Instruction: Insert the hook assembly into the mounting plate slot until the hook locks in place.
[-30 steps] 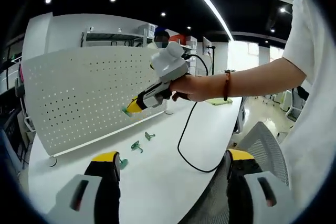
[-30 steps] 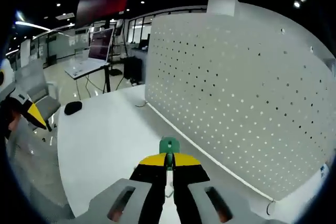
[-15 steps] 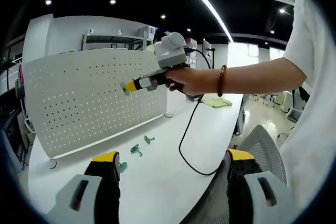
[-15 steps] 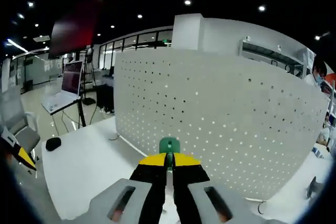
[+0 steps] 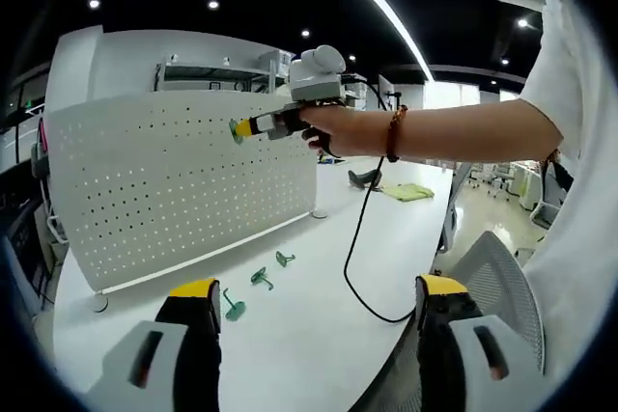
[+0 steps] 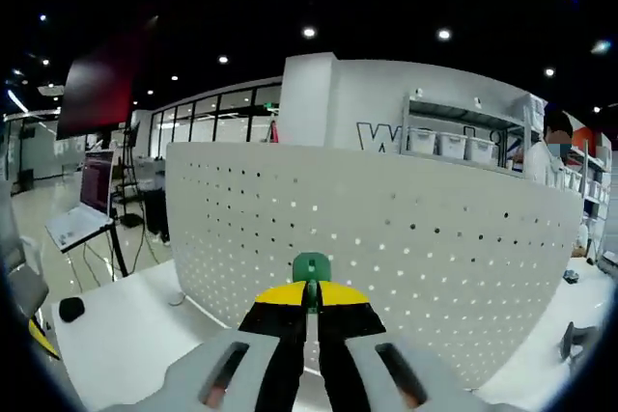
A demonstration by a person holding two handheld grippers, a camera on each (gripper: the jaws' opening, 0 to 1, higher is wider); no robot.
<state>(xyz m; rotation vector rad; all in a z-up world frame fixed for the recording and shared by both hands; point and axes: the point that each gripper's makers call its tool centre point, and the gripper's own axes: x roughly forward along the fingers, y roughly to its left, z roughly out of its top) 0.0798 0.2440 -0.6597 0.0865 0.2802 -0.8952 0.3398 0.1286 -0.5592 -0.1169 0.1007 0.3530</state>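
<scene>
So the right gripper has its jaws squeezed tight on a little green hook, and it's held up facing the white perforated mounting plate that stands upright on the tabletop. From the left gripper view you can see the hook at the tip of that gripper, up near the top edge of the plate, close to the face. I honestly can't tell if it's touching a hole yet or just hovering in front. My read: the hook is picked up and brought to the plate, but the actual insertion and lock are not yet done, since nothing looks seated in a slot. The left gripper sits low with its jaws spread wide and nothing between them. Three more green hooks lie loose on the tabletop just in front of the plate, so there are spares around too.
</scene>
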